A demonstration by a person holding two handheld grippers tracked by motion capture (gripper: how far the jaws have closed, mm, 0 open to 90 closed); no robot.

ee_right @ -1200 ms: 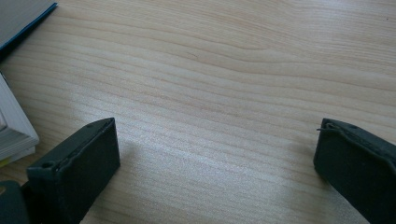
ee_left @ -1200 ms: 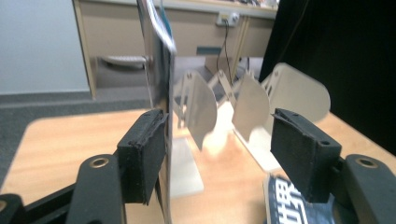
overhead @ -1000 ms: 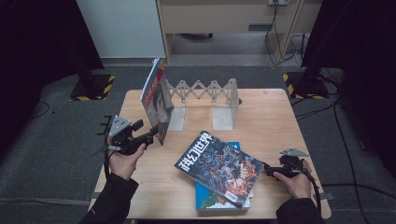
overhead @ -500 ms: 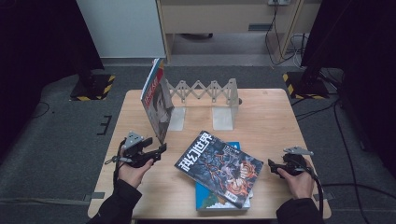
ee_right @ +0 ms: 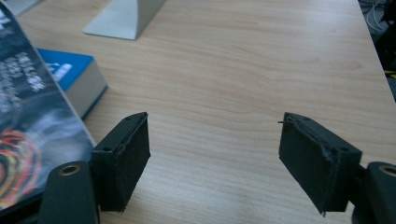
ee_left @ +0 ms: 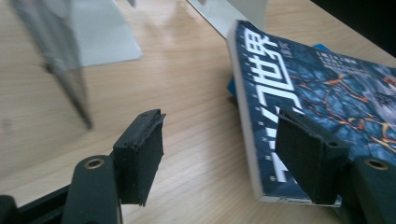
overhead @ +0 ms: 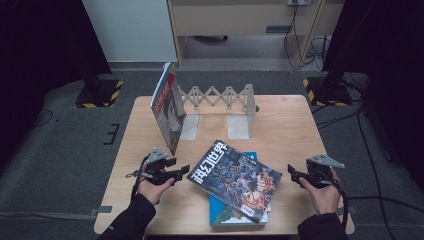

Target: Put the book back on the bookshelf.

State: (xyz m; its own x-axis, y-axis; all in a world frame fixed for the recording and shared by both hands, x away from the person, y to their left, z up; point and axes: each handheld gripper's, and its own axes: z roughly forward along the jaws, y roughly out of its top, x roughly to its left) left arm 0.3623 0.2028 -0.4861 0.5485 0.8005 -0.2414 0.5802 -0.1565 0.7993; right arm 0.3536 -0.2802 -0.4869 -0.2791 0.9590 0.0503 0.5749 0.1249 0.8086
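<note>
The dark magazine lies flat on the blue book, in front of the accordion rack, its long axis running diagonally from rack side toward the person's right. The left gripper sits just beside the magazine's left edge, jaws apart, 1 pad over the cover corner, gripping nothing. The right gripper stands off the magazine's right corner; its jaws have just been closing with nothing between them. The left is nearer.

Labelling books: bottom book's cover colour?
Blue cover on the bottom book; clearest in the right gripper view.
</note>
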